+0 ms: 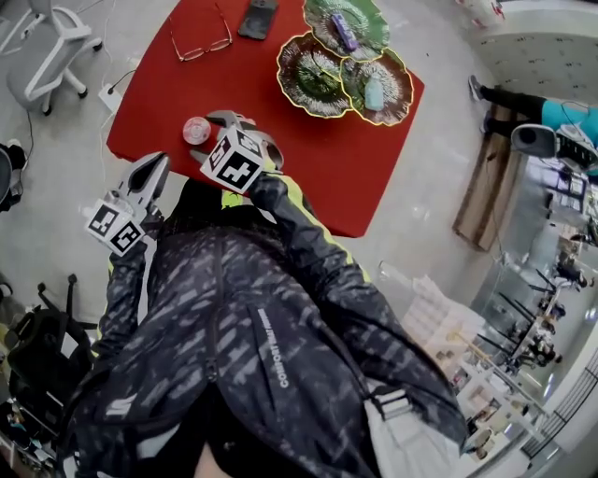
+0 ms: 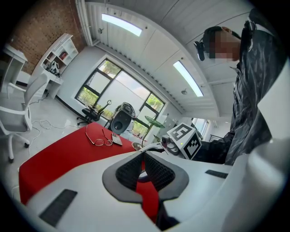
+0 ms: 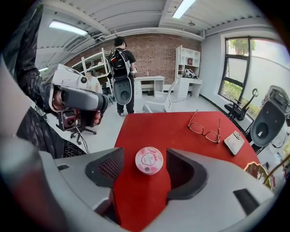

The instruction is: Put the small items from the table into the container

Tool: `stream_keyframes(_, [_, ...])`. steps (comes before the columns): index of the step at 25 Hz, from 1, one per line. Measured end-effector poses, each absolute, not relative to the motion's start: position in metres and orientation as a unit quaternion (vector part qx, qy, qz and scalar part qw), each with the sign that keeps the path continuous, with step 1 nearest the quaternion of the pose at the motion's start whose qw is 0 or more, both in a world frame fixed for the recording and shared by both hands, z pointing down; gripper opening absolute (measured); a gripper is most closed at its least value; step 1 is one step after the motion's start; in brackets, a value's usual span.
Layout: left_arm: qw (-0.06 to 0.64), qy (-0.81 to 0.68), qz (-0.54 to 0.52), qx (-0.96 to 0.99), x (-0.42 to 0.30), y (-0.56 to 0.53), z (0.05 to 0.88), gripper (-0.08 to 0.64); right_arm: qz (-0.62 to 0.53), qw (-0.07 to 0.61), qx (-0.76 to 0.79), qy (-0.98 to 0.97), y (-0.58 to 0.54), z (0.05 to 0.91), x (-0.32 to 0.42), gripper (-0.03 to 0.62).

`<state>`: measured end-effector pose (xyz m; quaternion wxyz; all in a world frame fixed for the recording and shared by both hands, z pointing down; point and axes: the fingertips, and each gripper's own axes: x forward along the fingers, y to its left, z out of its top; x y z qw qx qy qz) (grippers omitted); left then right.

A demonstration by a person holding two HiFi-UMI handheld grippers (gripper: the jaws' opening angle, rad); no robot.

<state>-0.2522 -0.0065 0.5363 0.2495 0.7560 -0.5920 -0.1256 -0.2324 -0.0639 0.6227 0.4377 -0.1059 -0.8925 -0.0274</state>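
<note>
On the desk [image 1: 374, 177], a tin [image 1: 196, 130] lies near the front left corner. Glasses [image 1: 200, 42] and a phone [image 1: 258, 19] lie behind it. A dish [image 1: 318, 79] at the far right holds two items [image 1: 344, 31].

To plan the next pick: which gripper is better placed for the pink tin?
The right gripper: its open jaws frame the tin. The left gripper is farther off, jaws shut.
</note>
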Motion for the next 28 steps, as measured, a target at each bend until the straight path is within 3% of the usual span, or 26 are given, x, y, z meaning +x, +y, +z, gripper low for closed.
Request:
stream_keyframes(13, [0.278,-0.601,-0.131,0.738,-0.276,0.004,0.557,0.012,-0.047,0.481,-0.136,-0.865,-0.061,0.679,-0.258,0.322])
stream_keyframes(28, [0.286,-0.604,-0.127,0.733,-0.283,-0.008,0.561,0.012,-0.038,0.496,-0.147,-0.855,-0.064,0.705,-0.256,0.321])
